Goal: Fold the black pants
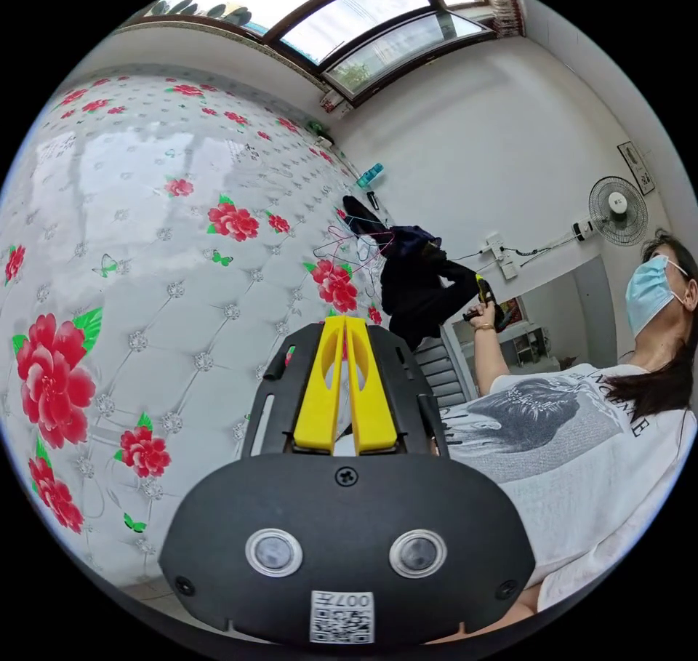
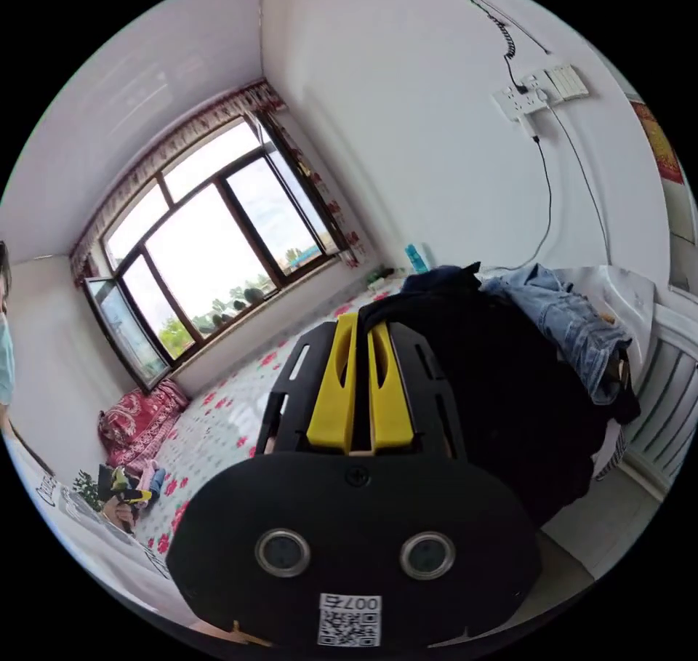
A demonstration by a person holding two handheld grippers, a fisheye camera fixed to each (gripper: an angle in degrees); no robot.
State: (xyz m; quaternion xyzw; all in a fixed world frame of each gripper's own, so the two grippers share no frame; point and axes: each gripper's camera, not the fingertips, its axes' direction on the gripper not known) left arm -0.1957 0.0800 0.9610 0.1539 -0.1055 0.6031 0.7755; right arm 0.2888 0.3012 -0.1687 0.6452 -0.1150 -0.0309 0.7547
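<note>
The left gripper (image 1: 347, 326), its two yellow jaws together with nothing between them, hangs over one flowered bed cover (image 1: 145, 254). The right gripper (image 2: 361, 324) has its two jaws clamped on the black pants (image 2: 502, 392), lifted beside that cover. One pair of blue jeans (image 2: 574, 326) lies against the pants.

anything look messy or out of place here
Yes: the black pants hang bunched from the right gripper, not spread flat. Denim clothes lie heaped beside them, and loose wire hangers sit tangled on the floral surface.
</note>
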